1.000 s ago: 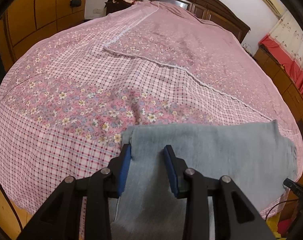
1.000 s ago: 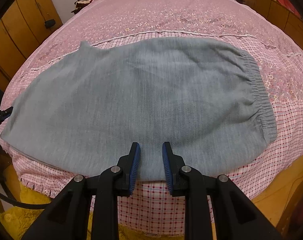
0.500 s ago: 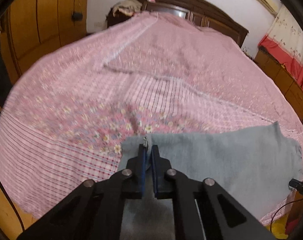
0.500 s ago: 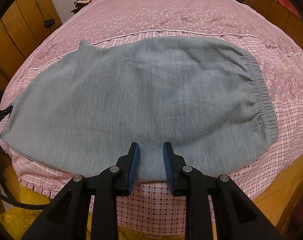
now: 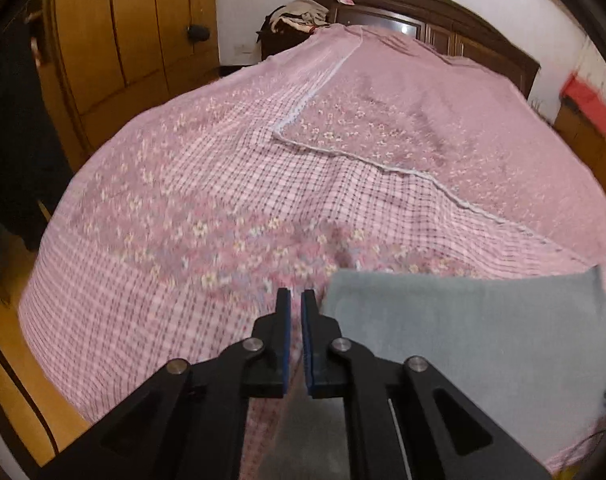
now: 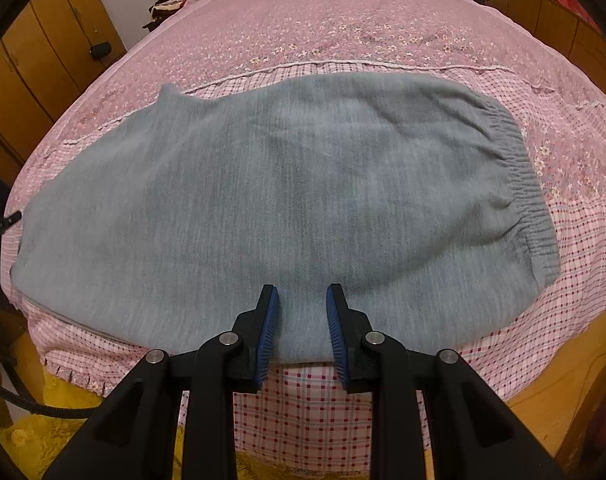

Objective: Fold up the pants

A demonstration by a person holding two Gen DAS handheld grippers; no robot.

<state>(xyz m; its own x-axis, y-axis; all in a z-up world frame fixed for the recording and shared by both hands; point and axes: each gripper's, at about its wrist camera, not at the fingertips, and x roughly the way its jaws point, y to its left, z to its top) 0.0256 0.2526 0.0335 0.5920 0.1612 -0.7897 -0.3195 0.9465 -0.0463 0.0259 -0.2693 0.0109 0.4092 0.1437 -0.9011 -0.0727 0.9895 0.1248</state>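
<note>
Your left gripper is closed, apparently on nothing, beside the pants; your right gripper hovers open over their near edge on the bed, ready to pinch for folding.

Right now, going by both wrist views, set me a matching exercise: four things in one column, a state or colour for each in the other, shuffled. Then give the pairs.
Things:
1. left gripper
2. right gripper
3. pants
4. wardrobe

States or colours:
A. jaws apart
B. orange-brown wood
C. jaws closed together
D. grey, spread flat on the pink bedspread

Pairs: 1-C, 2-A, 3-D, 4-B
</note>
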